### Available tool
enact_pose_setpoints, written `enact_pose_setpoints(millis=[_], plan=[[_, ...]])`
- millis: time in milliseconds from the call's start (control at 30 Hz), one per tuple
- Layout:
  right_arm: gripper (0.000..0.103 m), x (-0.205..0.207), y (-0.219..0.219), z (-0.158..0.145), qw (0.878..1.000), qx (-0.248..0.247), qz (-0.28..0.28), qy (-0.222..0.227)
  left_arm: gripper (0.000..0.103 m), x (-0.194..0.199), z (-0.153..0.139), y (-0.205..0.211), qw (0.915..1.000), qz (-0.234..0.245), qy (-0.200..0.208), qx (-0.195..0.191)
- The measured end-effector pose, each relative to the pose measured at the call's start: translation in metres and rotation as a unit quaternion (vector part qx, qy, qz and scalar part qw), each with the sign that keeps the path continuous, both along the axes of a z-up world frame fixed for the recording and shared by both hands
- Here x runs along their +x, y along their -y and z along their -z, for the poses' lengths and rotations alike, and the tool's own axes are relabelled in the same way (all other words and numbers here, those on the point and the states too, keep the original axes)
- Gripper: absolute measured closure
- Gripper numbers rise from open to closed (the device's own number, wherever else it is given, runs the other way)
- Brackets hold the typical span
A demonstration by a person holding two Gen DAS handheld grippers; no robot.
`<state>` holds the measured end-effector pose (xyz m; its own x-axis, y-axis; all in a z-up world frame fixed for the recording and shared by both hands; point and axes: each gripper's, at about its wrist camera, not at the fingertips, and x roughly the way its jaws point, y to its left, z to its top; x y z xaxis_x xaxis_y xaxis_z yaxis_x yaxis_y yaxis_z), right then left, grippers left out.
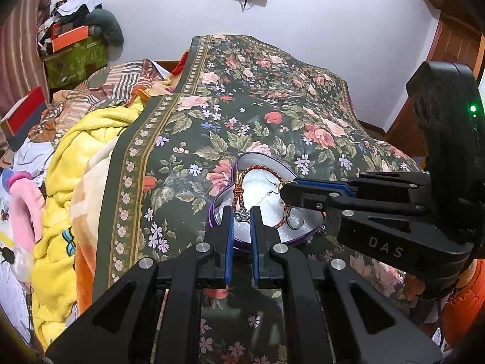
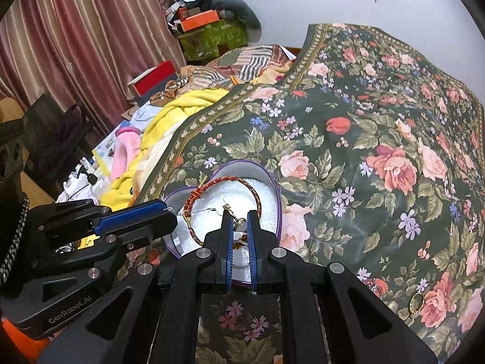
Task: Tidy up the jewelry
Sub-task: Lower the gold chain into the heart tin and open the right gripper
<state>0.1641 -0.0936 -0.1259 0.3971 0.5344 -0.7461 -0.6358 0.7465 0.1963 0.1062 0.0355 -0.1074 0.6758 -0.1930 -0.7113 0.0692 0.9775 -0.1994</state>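
A purple heart-shaped box [image 1: 219,204] [image 2: 280,212] with a white lining lies on the floral cloth. A red-and-gold braided bracelet [image 1: 260,168] [image 2: 242,179] lies inside it. My left gripper [image 1: 241,214] [image 2: 171,212] is at the box's near rim, its fingers narrowly apart and closed on the bracelet's silver charm [image 1: 241,212]. My right gripper [image 2: 239,217] [image 1: 285,192] reaches over the box from the right and pinches a gold earring [image 2: 239,222]. The earring's thin hook wire [image 2: 206,210] sticks out sideways. More small pieces lie in the box under the right gripper's fingers.
A loose gold ring [image 2: 415,303] lies on the floral cloth [image 2: 379,121] at the lower right. Yellow and pink blankets [image 1: 75,157] are heaped to the left. Boxes [image 1: 75,57] are stacked by the striped curtain [image 2: 75,30]. An orange sleeve [image 1: 469,297] shows behind the right gripper.
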Motion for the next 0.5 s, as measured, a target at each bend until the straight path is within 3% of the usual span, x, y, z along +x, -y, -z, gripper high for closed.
enact_pose_setpoints(millis=[200,400,500], plan=[[0.095,0.002,0.006,-0.004,1.000,0.004,0.006,-0.006,0.095,0.001,-0.001,0.003,1.0000,-0.001,-0.001,0.005],[0.080,0.000,0.012,-0.015,1.000,0.012,0.010,0.004,0.095,-0.003,-0.007,0.001,1.0000,-0.008,-0.001,0.006],[0.080,-0.003,0.016,-0.021,1.000,0.015,0.012,0.011,0.095,-0.007,-0.013,0.001,0.9999,-0.010,0.005,0.009]])
